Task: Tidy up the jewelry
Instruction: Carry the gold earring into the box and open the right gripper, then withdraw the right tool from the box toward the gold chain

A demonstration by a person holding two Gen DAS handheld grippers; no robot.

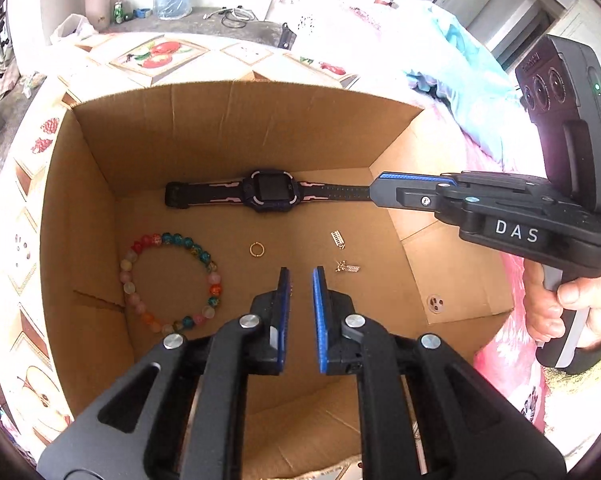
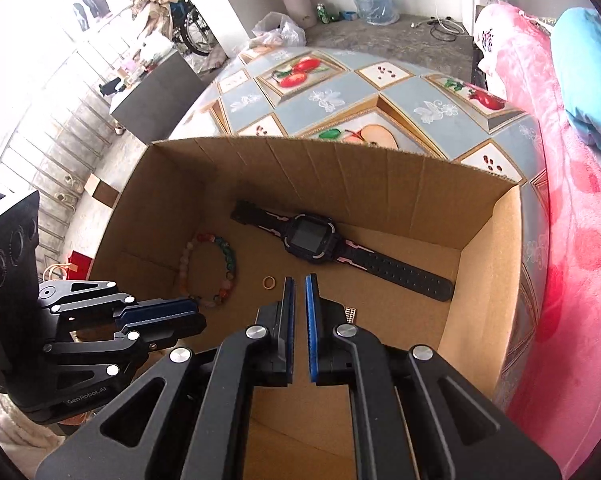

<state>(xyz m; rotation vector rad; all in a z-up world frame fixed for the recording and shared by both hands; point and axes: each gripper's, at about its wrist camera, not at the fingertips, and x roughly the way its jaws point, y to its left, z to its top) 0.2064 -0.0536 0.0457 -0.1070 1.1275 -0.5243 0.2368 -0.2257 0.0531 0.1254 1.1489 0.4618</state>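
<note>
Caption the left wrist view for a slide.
Left gripper hovers empty over watch, bead bracelet and ring in cardboard box.

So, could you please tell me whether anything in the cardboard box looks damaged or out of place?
Mostly not. The watch, bead bracelet, gold ring and two small silver pieces lie apart on the cardboard box floor. The one oddity is a torn slit in the cardboard floor, left of the bracelet.

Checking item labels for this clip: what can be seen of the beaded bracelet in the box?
The beaded bracelet is a closed loop of round, glossy beads, pink, orange, red, teal and yellowish, some frosted, some crackled. It lies flat on the floor of the cardboard box near its left wall, apart from the gold ring and the watch. Nothing touches it.
</note>
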